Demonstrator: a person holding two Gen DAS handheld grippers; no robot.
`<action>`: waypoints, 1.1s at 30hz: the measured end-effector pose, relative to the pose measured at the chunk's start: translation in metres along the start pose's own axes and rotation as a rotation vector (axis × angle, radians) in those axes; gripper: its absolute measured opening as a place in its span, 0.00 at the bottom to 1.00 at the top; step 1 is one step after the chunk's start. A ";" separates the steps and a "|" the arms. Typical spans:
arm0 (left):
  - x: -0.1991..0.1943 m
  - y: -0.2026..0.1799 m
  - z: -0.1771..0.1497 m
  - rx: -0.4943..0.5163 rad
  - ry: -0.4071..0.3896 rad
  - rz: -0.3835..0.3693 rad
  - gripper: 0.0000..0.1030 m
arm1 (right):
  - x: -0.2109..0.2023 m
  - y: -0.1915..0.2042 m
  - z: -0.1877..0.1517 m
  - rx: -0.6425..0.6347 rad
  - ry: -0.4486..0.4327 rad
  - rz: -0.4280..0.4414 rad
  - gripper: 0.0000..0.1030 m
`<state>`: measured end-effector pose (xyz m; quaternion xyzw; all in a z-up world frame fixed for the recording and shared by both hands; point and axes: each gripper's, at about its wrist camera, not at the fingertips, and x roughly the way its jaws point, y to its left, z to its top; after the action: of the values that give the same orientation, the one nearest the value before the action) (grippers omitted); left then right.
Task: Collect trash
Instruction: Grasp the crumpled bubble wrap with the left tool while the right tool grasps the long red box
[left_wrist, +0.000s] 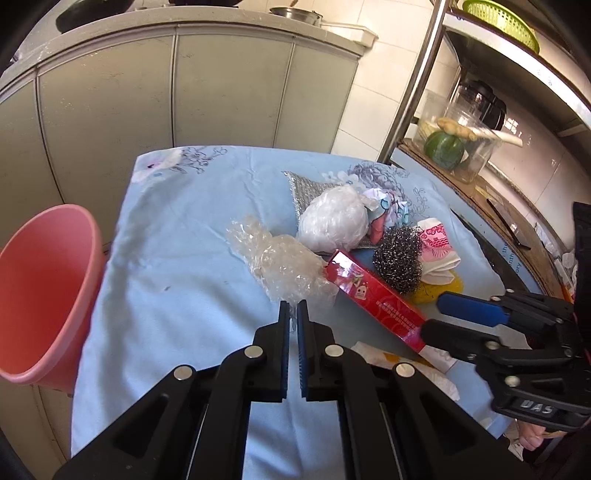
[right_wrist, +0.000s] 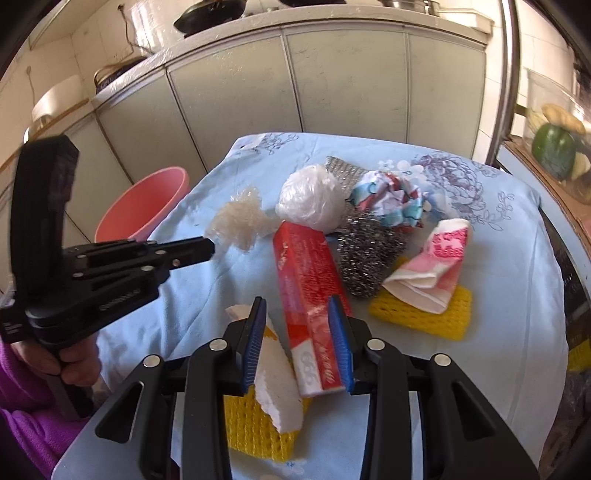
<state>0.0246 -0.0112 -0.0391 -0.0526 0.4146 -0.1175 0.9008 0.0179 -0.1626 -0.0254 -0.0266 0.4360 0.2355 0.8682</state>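
Left gripper (left_wrist: 293, 308) fingers nearly pressed together, pinching the clear plastic wrap (left_wrist: 284, 266) edge; right gripper (right_wrist: 298, 314) fingers spread around red box (right_wrist: 308, 280); both on blue cloth (left_wrist: 177, 229); pink bin (left_wrist: 40, 295) beside table.

"DAS" on right hand-held gripper (left_wrist: 439, 315); "666" on red box (right_wrist: 312, 295).

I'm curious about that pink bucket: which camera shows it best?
The left wrist view: the pink bucket fills the left edge, its open mouth and inside plain. The right wrist view shows only part of its rim, farther off beyond the table and the left gripper.
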 end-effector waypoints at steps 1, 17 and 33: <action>-0.004 0.002 -0.001 -0.006 -0.005 -0.001 0.03 | 0.003 0.004 0.000 -0.013 0.006 -0.006 0.37; -0.017 0.023 -0.012 -0.079 -0.021 -0.038 0.03 | 0.043 -0.011 -0.004 -0.040 0.141 -0.091 0.47; -0.030 0.037 -0.014 -0.102 -0.055 -0.028 0.03 | 0.018 -0.011 0.002 -0.016 0.055 -0.011 0.27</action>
<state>0.0013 0.0321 -0.0338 -0.1073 0.3945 -0.1073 0.9063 0.0335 -0.1646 -0.0399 -0.0424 0.4579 0.2331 0.8568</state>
